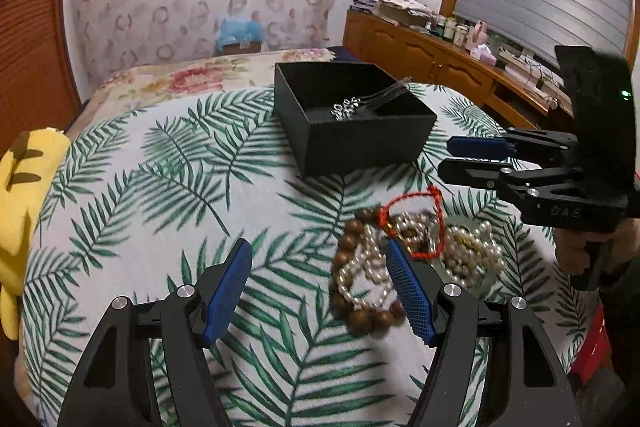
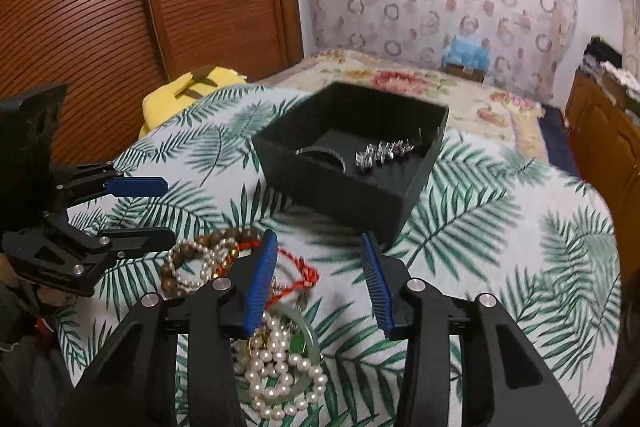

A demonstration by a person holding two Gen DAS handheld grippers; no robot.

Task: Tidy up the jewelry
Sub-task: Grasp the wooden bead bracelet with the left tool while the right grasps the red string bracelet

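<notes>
A bed covered by a palm-leaf print cloth (image 1: 160, 187) fills both wrist views. Toward its far side sits an open black jewelry box (image 2: 344, 195). It already holds a silver bangle (image 2: 324, 153) and a sparkling silver piece (image 2: 384, 150), lying side by side on the box floor.

Nearer the cameras, just in front of the box, lies a tangled heap of jewelry: a brown wooden bead bracelet (image 1: 352, 251), white pearl strands (image 2: 280, 379), a red cord bracelet (image 1: 424, 223) and a pale green jade bangle (image 2: 310, 339), all touching and partly overlapping.

The left gripper (image 1: 320, 287) hovers low at the left edge of the heap, its blue-padded jaws spread wide and empty. The right gripper (image 2: 316, 279) hangs over the heap's right side, jaws also spread wide and empty.

The step in hand is probably picking one piece from the heap. It would go best by choosing an item lying on top, such as the red cord, and pinching a single free loop. Lifting slowly should show whether pearls are snagged. The other gripper could pin the rest down.
</notes>
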